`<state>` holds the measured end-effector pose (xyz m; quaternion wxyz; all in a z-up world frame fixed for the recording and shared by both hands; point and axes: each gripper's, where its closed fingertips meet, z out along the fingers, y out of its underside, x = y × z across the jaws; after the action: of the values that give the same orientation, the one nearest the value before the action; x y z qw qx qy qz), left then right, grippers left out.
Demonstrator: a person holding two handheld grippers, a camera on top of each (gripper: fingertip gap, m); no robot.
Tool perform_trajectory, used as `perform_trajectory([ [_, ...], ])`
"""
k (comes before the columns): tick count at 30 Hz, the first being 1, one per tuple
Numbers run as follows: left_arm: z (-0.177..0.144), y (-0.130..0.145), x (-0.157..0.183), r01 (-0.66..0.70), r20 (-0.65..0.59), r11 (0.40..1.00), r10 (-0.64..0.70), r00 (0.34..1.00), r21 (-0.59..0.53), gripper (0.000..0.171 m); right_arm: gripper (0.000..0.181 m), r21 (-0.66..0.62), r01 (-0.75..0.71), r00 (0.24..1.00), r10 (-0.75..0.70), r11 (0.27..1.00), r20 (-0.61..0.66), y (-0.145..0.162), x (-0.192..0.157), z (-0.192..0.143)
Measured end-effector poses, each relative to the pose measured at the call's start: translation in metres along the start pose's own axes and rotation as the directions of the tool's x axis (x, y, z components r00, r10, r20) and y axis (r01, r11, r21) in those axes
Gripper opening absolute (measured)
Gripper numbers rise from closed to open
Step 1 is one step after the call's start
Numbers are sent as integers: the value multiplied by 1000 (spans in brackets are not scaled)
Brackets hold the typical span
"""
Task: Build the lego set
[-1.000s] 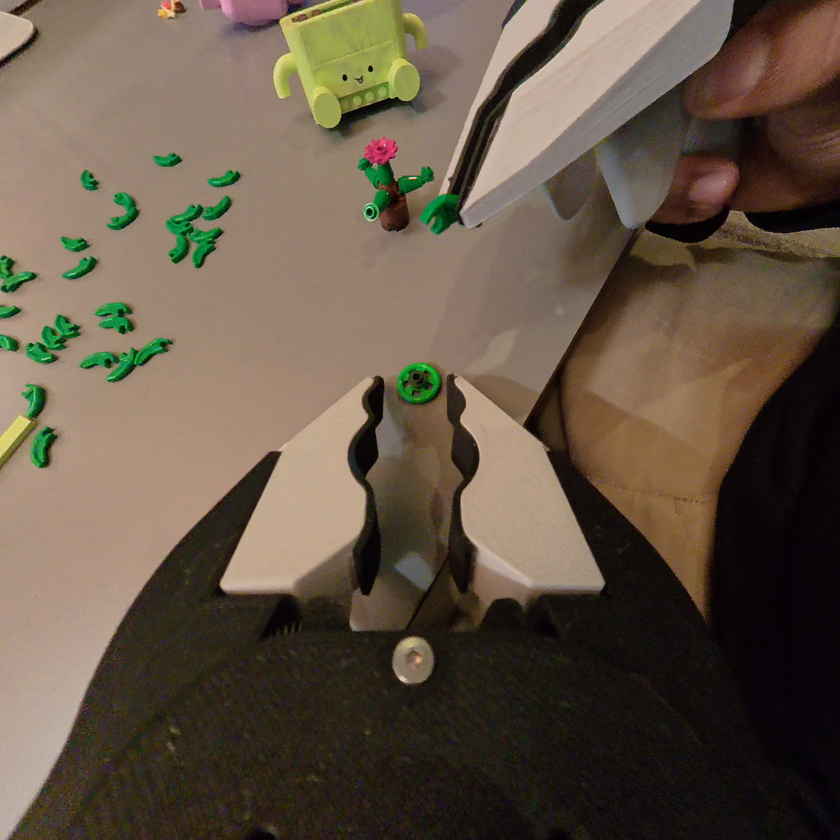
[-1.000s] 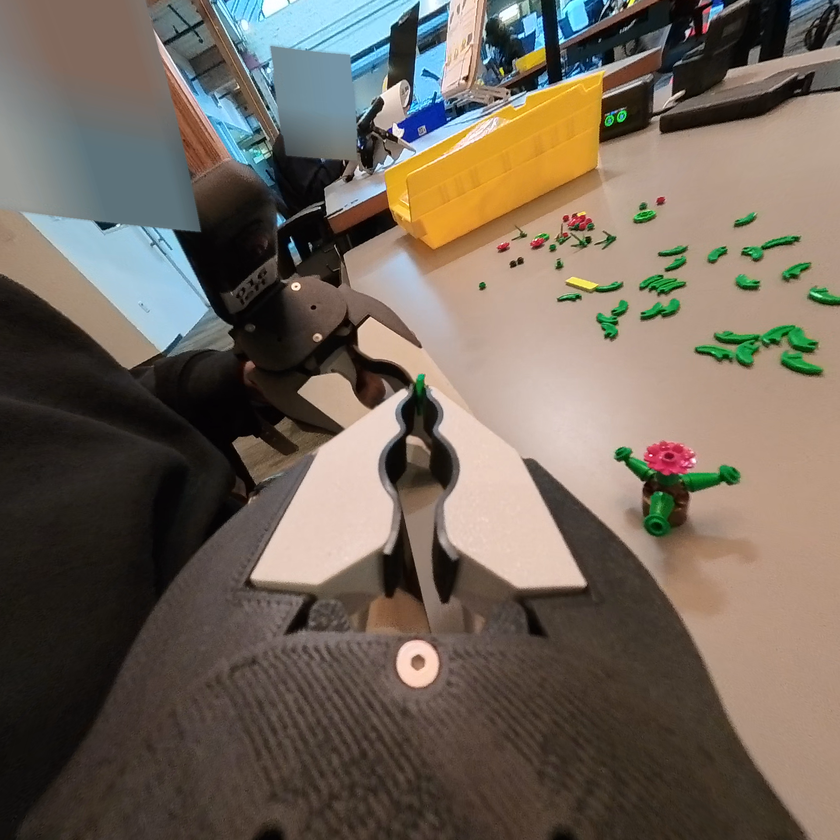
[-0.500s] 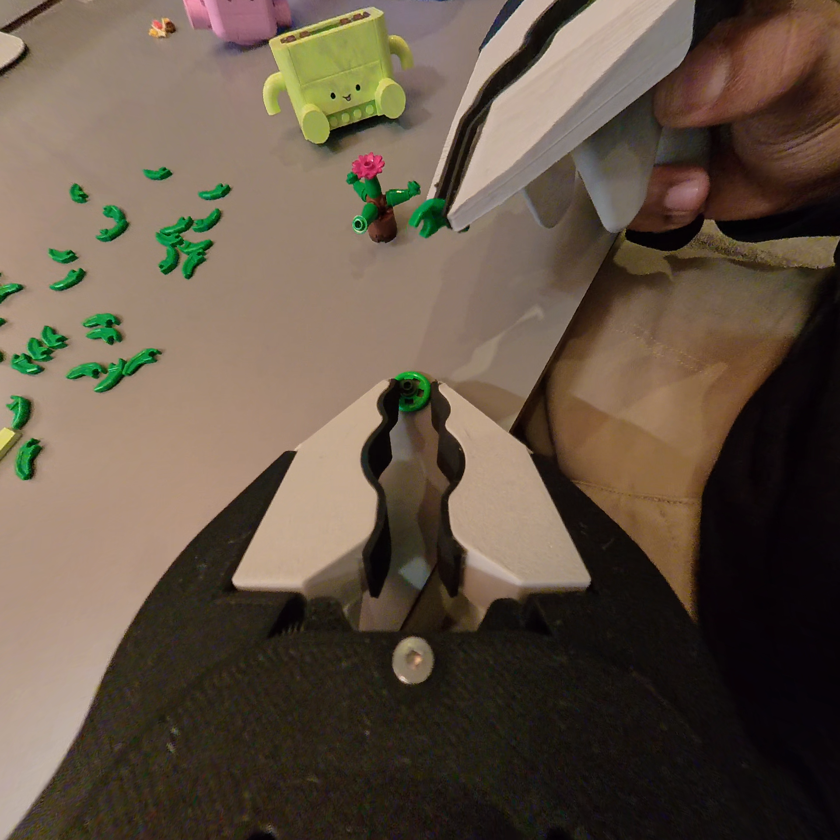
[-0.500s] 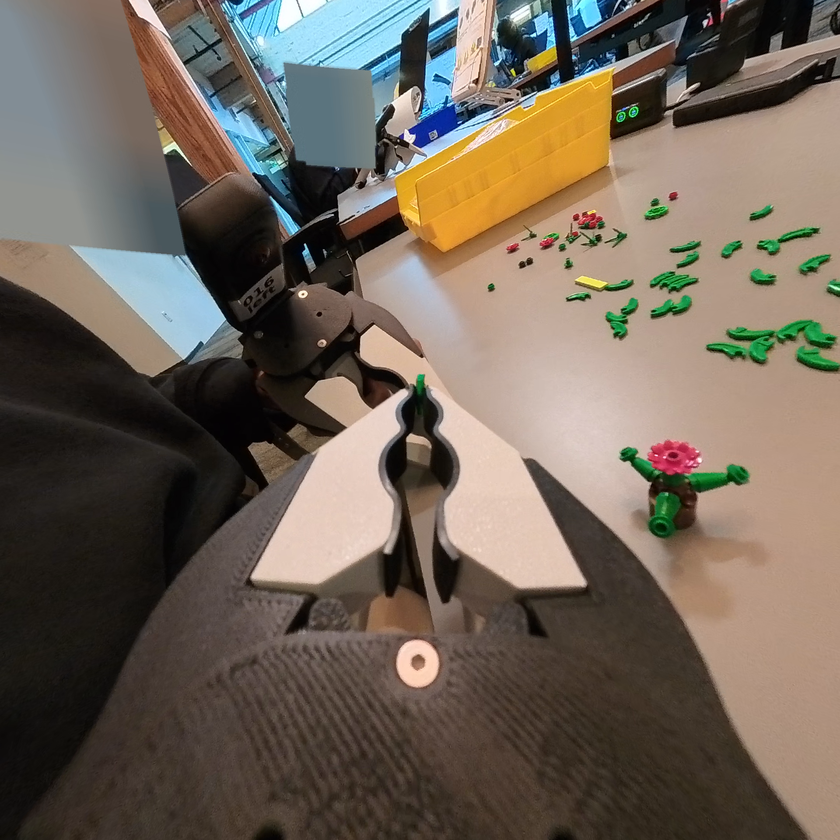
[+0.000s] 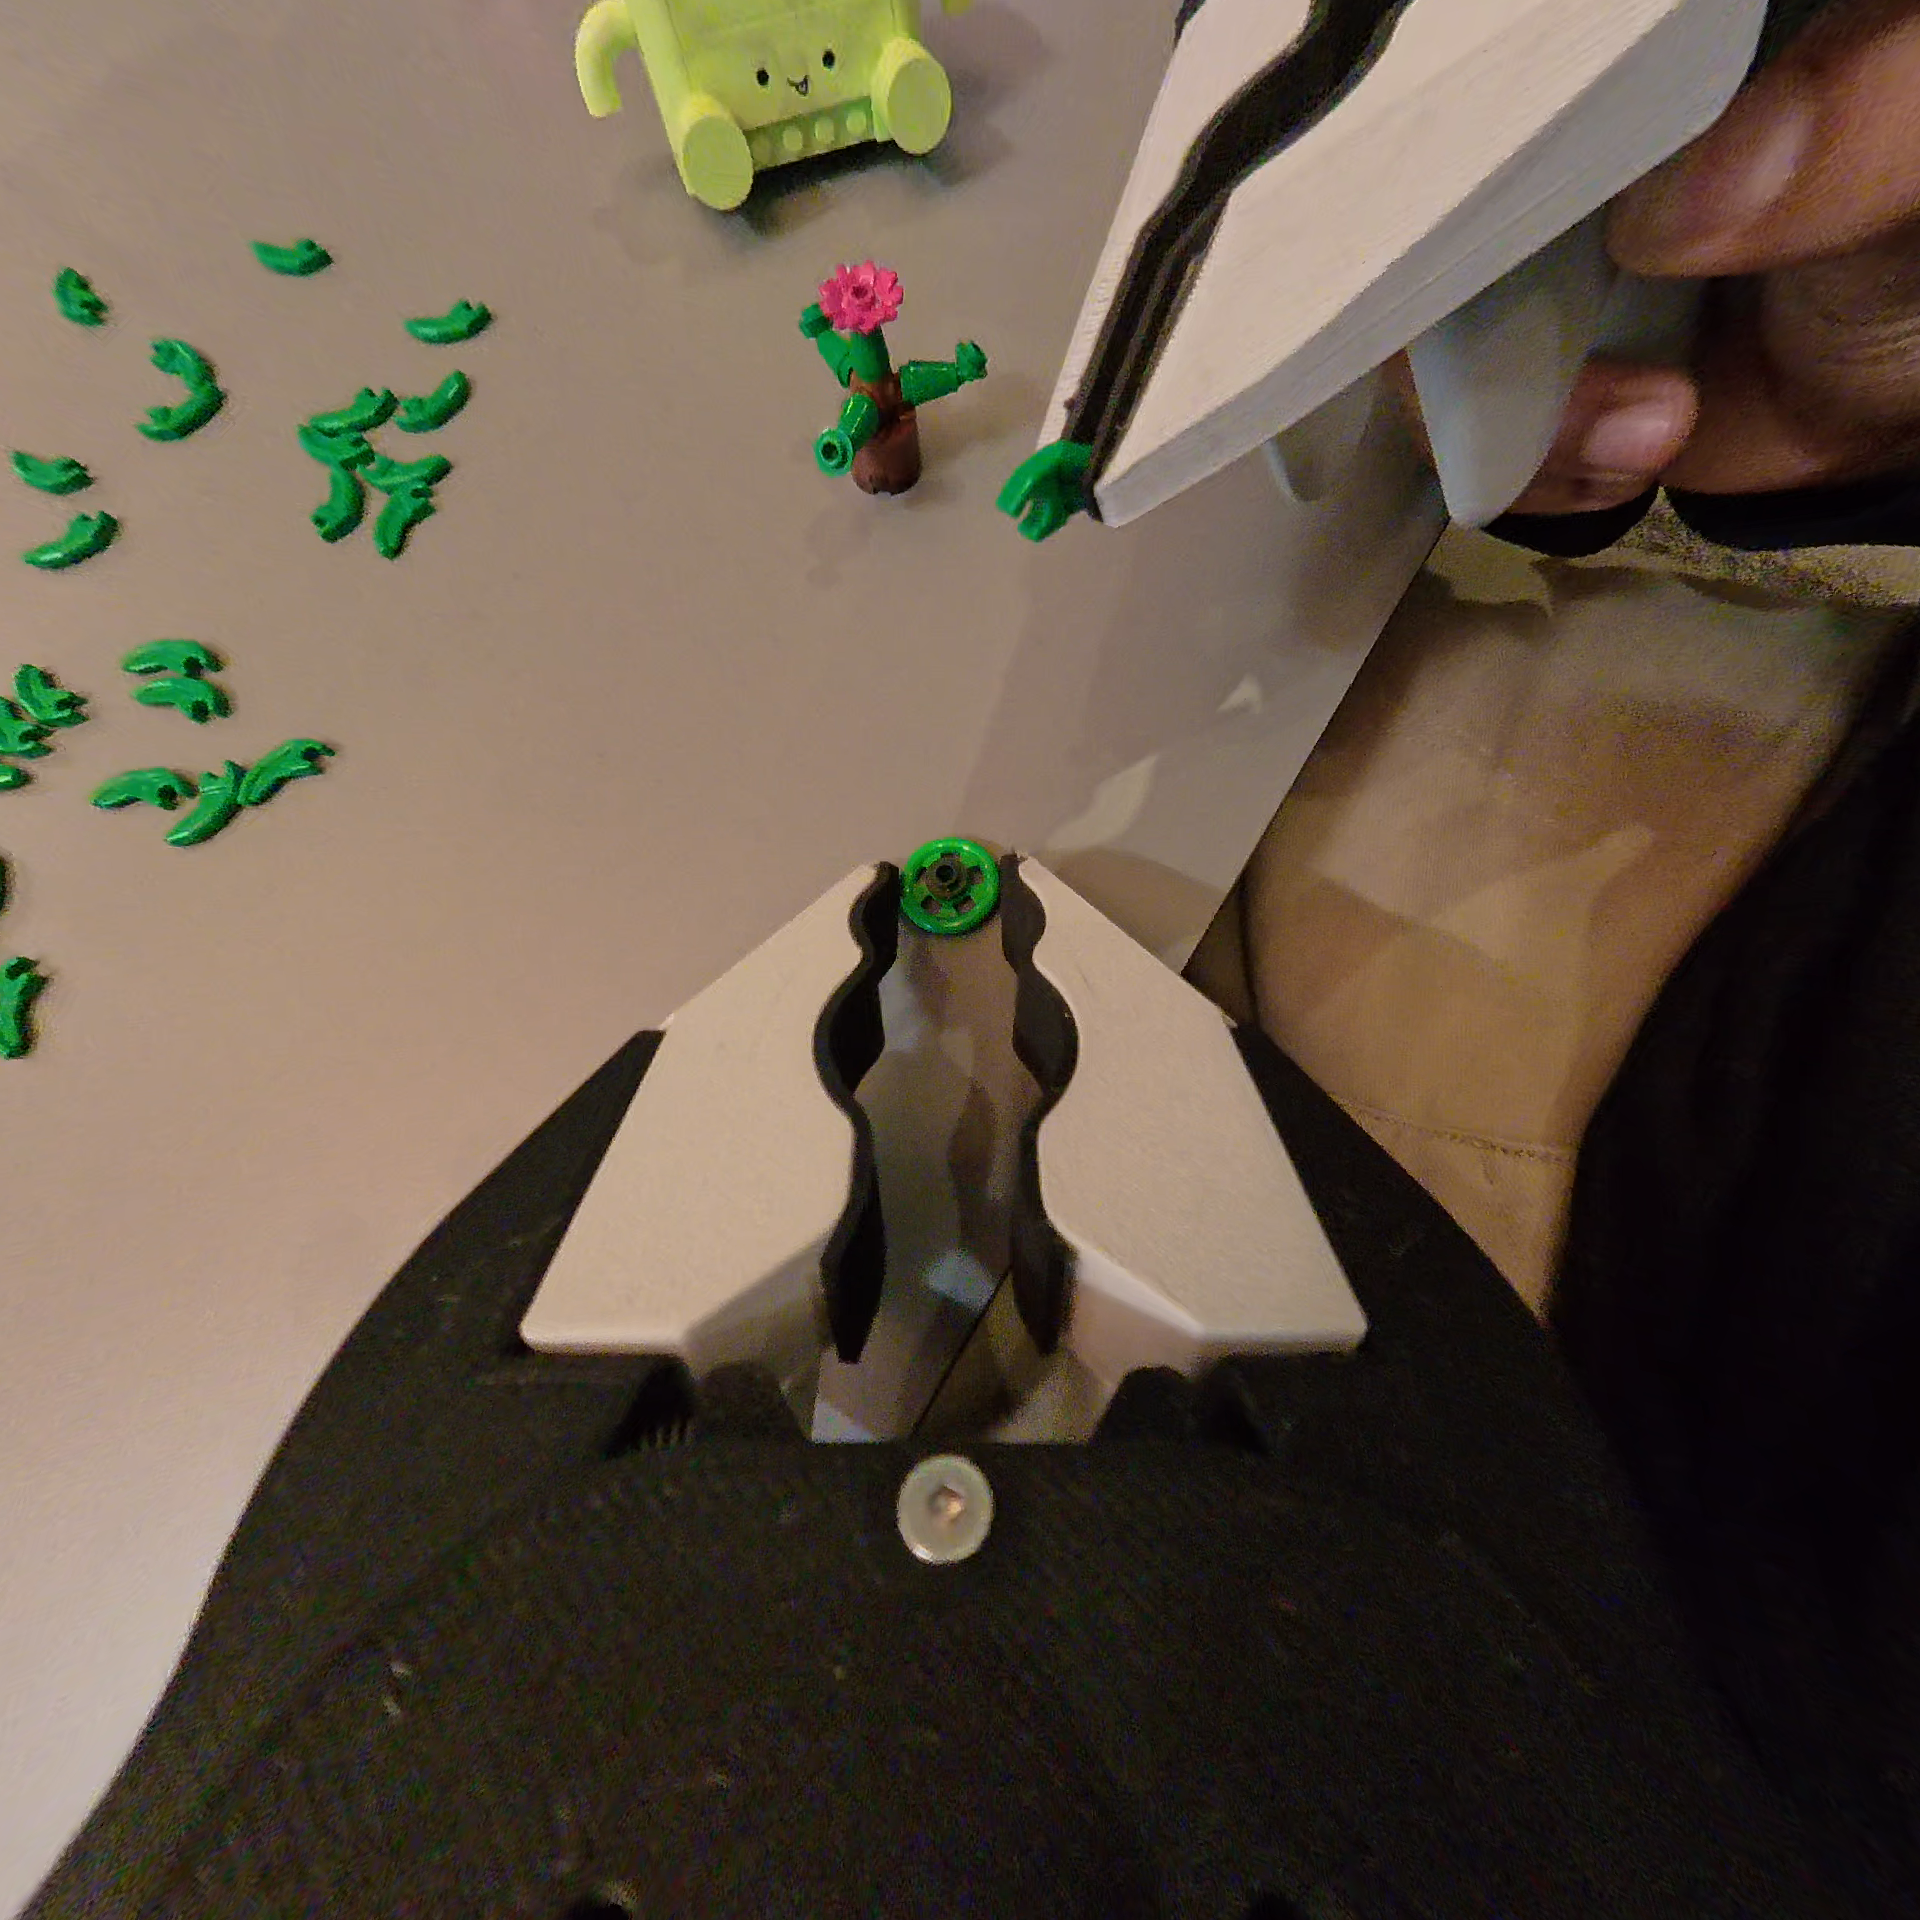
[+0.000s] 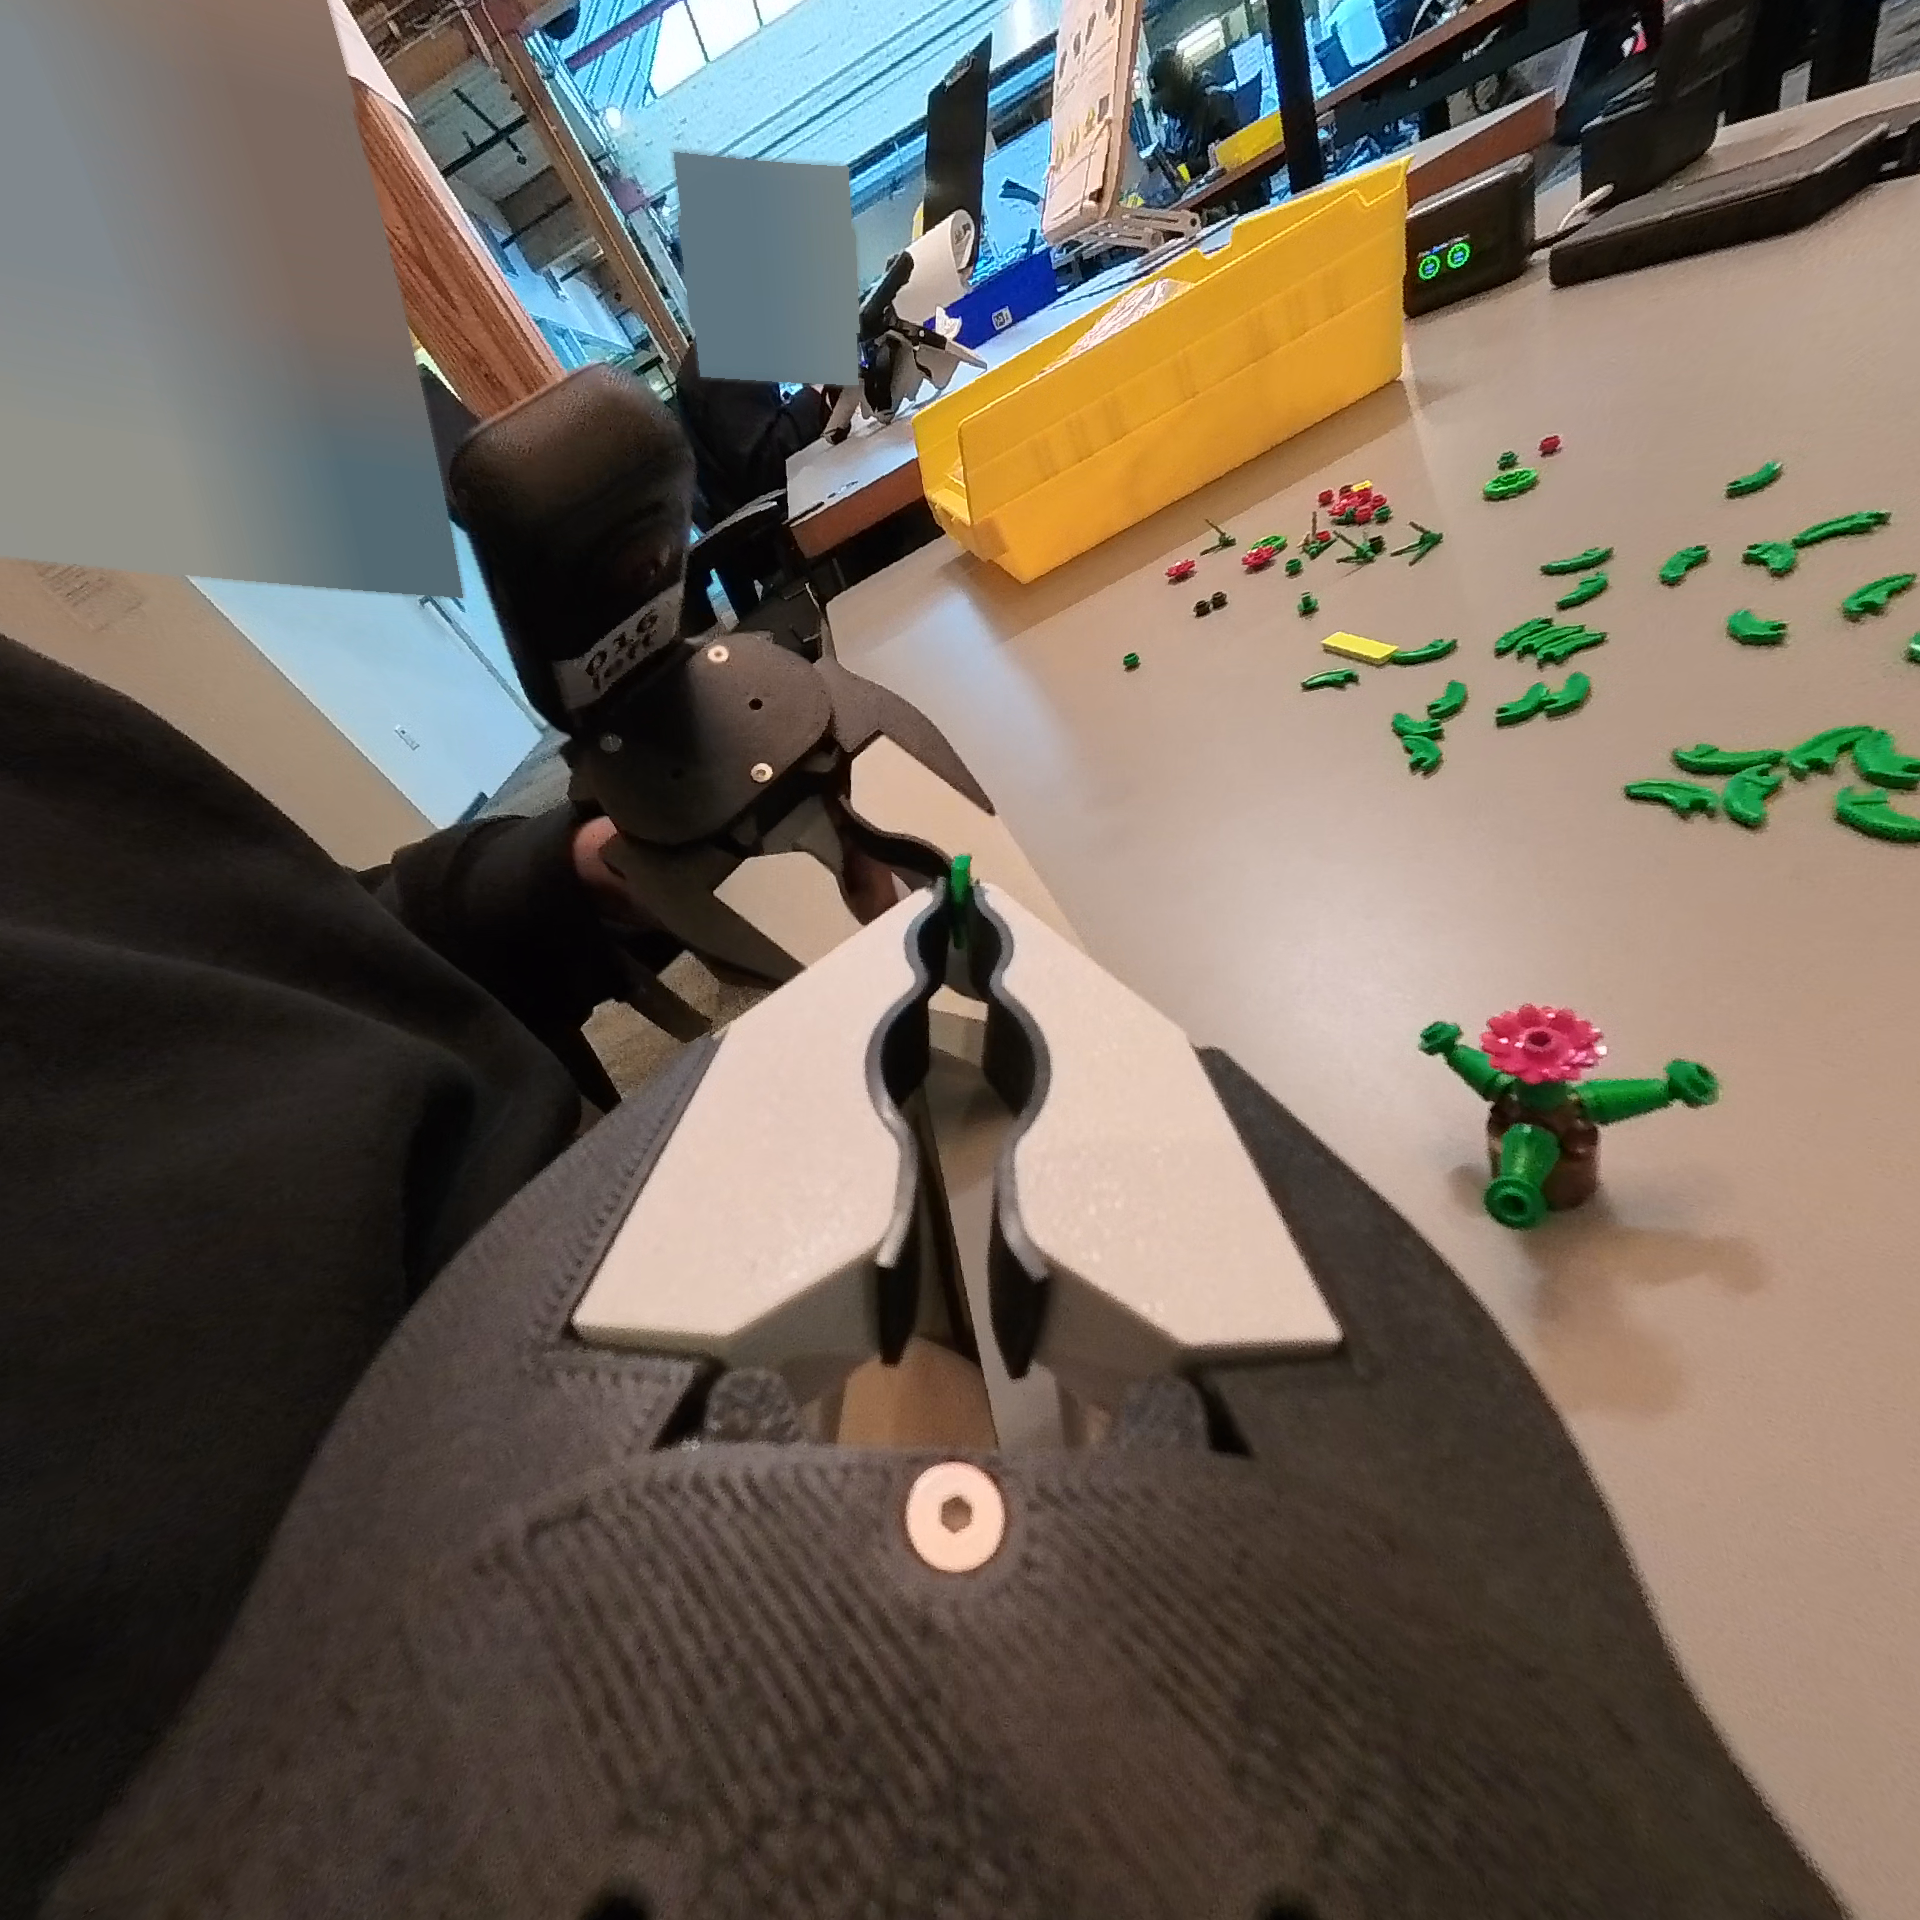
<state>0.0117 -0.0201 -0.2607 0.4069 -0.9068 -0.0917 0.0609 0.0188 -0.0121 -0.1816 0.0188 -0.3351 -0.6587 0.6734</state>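
Each claw (image 5: 949, 883) has pale grey fingers (image 5: 727, 1143) with black wavy pads on a black body. The table (image 5: 520, 935) is plain grey-beige, scattered with green leaves (image 5: 358, 457); the small plant (image 5: 873, 395) ahead is green, brown-based, pink-flowered. Beyond it sits a lime-yellow box figure (image 5: 779, 83); the bin (image 6: 1174, 405) is yellow.

A white label with printed characters wraps the black handle of the left gripper (image 6: 925, 821) at ten o'clock in the right wrist view. A printed sheet (image 6: 1091, 104) stands on a stand at twelve o'clock, its writing too small to read. The left wrist view shows no writing at all.
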Motion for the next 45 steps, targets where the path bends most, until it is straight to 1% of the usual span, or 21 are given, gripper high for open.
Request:
perform_trajectory([
  [5, -1, 1, 0, -19, 13, 1000, 19, 1000, -14, 19, 0, -1, -2, 1000, 2, 1000, 2, 0, 0, 0],
  [10, -1, 1, 0, 7, -2, 1000, -7, 1000, 6, 20, 0, -5, -5, 1000, 5, 1000, 8, 0, -1, 0],
  [16, -3, 3, -3, -11, 27, 1000, 11, 1000, -4, 27, 0, -8, -6, 1000, 6, 1000, 8, 1, -1, 0],
  [20, -3, 3, 0, -9, 14, 1000, 9, 1000, -6, 20, 0, -9, -6, 1000, 6, 1000, 8, 1, -1, 0],
  [24, -3, 3, 0, 0, 8, 1000, 0, 1000, -12, 20, 0, -9, -6, 1000, 6, 1000, 9, 1, -1, 0],
  [27, -4, 3, -2, 0, 12, 1000, 0, 1000, 4, 19, 0, -10, -6, 1000, 6, 1000, 12, 1, -1, 0],
  [31, -6, 2, -3, 16, -7, 999, -16, 1000, 52, 19, 0, -14, -13, 1000, 13, 1000, 20, 1, -2, -1],
  [34, -10, -2, 0, 31, -51, 993, -25, 998, 117, 19, 0, -69, -17, 999, 19, 998, 37, 6, -3, -4],
  [39, -18, -15, 15, 77, -193, 969, -32, 981, 235, 19, 0, -209, 25, 999, -16, 978, 46, 24, -3, -8],
  [42, -21, -22, 22, 101, -241, 956, -33, 970, 277, 19, 0, -299, 61, 998, -54, 952, 32, 37, 0, -10],
  [45, -23, -26, 27, 131, -281, 946, -44, 959, 296, 19, 0, -319, 48, 998, -32, 947, 55, 40, -2, -12],
])
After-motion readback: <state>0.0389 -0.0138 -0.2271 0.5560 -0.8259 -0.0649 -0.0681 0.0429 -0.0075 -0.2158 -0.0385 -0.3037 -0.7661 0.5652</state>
